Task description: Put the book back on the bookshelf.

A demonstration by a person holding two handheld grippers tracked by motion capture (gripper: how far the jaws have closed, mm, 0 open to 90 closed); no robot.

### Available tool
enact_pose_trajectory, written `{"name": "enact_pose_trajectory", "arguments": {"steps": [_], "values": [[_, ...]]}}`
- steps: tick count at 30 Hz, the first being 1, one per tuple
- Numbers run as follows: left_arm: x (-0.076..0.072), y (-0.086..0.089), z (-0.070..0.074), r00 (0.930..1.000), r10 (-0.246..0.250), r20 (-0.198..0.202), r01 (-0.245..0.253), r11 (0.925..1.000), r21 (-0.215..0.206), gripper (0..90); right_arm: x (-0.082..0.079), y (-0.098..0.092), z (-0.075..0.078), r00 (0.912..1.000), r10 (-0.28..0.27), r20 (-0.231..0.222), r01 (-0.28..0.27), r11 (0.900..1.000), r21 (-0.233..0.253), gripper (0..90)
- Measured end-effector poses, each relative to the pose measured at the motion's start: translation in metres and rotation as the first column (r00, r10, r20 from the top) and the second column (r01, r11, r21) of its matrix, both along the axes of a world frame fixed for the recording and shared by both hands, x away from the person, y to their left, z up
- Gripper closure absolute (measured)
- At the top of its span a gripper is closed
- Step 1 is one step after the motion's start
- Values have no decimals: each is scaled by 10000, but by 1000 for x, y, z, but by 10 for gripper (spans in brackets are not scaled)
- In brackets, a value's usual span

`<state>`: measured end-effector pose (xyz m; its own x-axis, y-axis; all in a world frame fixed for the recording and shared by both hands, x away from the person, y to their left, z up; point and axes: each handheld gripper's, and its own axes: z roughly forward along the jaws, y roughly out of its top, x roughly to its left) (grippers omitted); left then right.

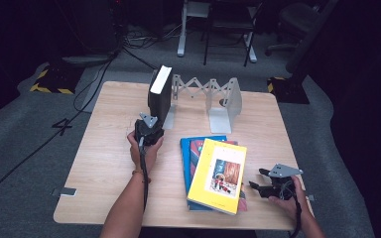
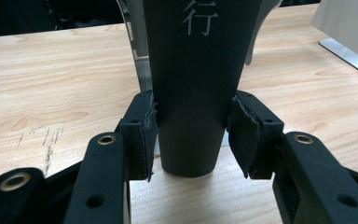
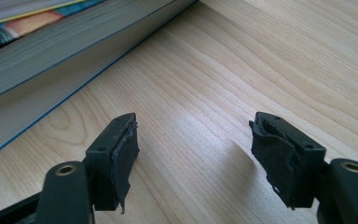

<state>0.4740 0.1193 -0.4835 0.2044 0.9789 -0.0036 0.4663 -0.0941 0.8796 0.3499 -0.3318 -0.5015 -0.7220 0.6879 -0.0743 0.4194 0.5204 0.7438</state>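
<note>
I have the left hand-held gripper [image 1: 149, 130] closed on the spine of a black hardback book [image 1: 159, 94], low down near its foot. In the left gripper view the torn pads [image 2: 145, 135] sit on both sides of the dark spine [image 2: 196, 88], the left one pressed against it and the right one at its edge. The book stands upright on the worktop [image 1: 104, 148], directly ahead of this gripper, its far cover just beside the near plate of an expanding metal book rack [image 1: 206, 96].

Handling, in my judgement: the book is thick, stiff and fairly heavy, with a smooth matte cover that may slip between worn pads. A hold this low leaves the tall top free to tip — I would keep it vertical and slide it, not lift it. The spine is the right place to take it; the page edge would splay.

The rack is the only holder in view. Its bay, between the near plate and the far plate [image 1: 226, 101], holds no books as far as I can see.

The right hand-held gripper [image 1: 264, 188] hangs wide apart with nothing between its pads — it sits low over the worktop, with a flat stack to its left: a yellow paperback [image 1: 218, 174] on top of a blue-covered book [image 1: 188, 148]. These look limp and light, best taken by an overhanging edge.
</note>
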Motion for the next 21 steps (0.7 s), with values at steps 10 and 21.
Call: {"name": "enact_pose_trajectory", "arguments": {"steps": [10,21], "values": [[10,1,3,9998,69,-203,-71,9999,-86,535,0,0,0,10000,-3,-8,3,10000,23,317],[9,3,4,9995,-97,-294,92,9998,-194,531,0,0,0,10000,-33,-21,33,10000,-10,317]]}}
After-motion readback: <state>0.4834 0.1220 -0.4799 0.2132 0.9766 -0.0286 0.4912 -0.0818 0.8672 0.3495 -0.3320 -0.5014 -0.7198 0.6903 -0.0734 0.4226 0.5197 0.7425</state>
